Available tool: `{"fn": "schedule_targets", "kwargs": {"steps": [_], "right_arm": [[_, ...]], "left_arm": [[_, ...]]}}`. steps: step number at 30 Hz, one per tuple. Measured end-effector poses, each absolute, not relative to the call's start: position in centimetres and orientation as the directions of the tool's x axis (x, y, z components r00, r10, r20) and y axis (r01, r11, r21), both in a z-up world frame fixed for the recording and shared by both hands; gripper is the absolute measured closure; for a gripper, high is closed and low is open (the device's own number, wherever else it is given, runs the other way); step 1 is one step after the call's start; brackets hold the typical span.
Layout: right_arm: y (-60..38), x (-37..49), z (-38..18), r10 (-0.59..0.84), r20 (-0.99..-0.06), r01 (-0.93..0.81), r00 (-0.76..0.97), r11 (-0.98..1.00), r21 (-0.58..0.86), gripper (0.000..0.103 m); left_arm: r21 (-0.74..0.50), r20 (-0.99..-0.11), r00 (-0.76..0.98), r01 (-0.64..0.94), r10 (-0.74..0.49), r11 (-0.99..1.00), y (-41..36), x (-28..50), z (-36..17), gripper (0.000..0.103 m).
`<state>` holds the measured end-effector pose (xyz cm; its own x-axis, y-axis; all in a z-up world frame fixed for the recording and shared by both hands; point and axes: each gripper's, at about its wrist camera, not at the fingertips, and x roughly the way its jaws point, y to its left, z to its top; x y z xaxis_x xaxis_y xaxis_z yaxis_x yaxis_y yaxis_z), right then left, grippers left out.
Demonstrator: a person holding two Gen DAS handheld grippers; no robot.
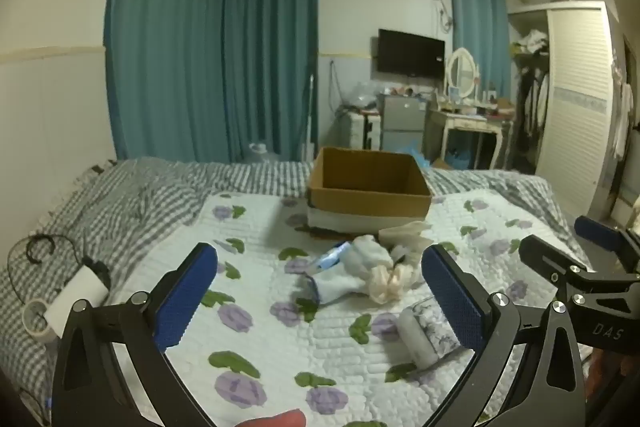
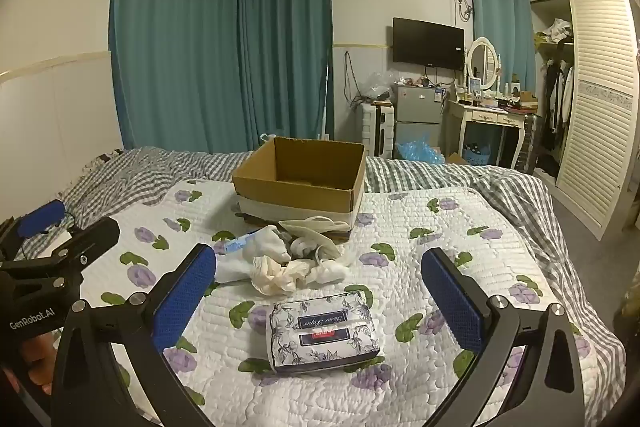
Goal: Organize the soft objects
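Observation:
An open cardboard box (image 1: 370, 187) (image 2: 300, 179) stands on the bed. In front of it lies a pile of soft things: white socks (image 1: 360, 263) (image 2: 272, 247), a cream crumpled cloth (image 1: 386, 283) (image 2: 280, 277) and a cream bag (image 2: 316, 227). A floral tissue pack (image 2: 322, 331) (image 1: 426, 335) lies nearer. My left gripper (image 1: 320, 291) is open and empty, above the quilt short of the pile. My right gripper (image 2: 320, 291) is open and empty, its jaws on either side of the tissue pack, above it.
The floral quilt (image 2: 440, 247) covers a grey checked sheet (image 1: 120, 195). A white charger (image 1: 76, 299), tape roll (image 1: 34, 319) and black cable (image 1: 40, 247) lie at the left bed edge. Wardrobe (image 2: 596, 99), dresser and fridge stand beyond the bed.

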<state>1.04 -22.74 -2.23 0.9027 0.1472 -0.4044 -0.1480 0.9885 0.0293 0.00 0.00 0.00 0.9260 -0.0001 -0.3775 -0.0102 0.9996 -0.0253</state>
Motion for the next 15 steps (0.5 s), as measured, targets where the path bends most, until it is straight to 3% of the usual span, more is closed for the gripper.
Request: {"fn": "schedule_targets", "kwargs": {"steps": [15], "right_arm": [[-22.46, 1.18, -2.01, 0.145, -0.413, -0.149, 0.899, 0.989, 0.023, 0.000]], "left_arm": [[-0.021, -0.379, 0.925, -0.019, 0.010, 1.000, -0.04, 0.17, -0.04, 0.000]]}}
